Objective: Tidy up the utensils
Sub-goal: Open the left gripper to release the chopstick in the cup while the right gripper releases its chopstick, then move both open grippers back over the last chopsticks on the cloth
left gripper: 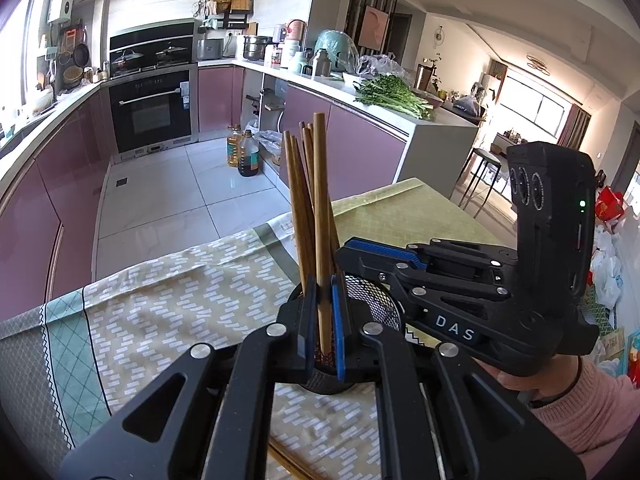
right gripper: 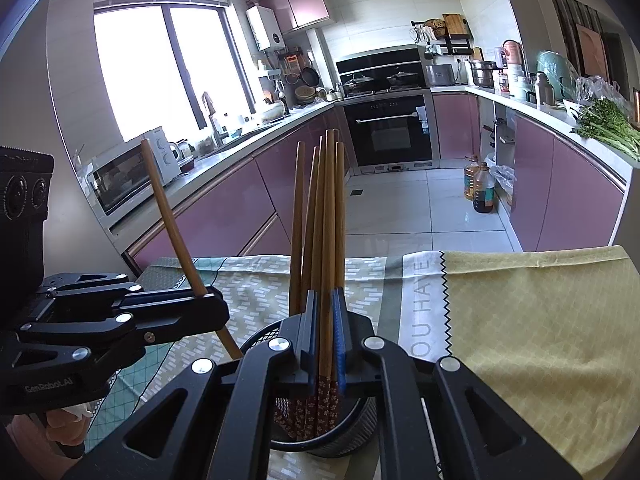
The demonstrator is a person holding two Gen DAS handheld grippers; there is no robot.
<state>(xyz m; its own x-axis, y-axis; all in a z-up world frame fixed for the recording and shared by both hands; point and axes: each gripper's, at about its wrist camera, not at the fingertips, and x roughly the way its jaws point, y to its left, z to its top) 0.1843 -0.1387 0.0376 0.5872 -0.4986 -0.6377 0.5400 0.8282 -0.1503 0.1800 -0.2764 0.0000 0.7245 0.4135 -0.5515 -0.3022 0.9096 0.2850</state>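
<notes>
On tablecloth: black mesh holder [right gripper: 344, 436] | tan chopsticks [right gripper: 316, 216], red floral tips | both claws each clamped on one chopstick

Tan chopsticks [right gripper: 328, 216], red floral ends; black mesh holder [left gripper: 372, 300]

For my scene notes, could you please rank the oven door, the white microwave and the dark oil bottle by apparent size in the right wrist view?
1. Oven door, though the microwave is close.
2. White microwave, which is nearer the camera, so its true size is uncertain.
3. Dark oil bottle, clearly smallest.
</notes>
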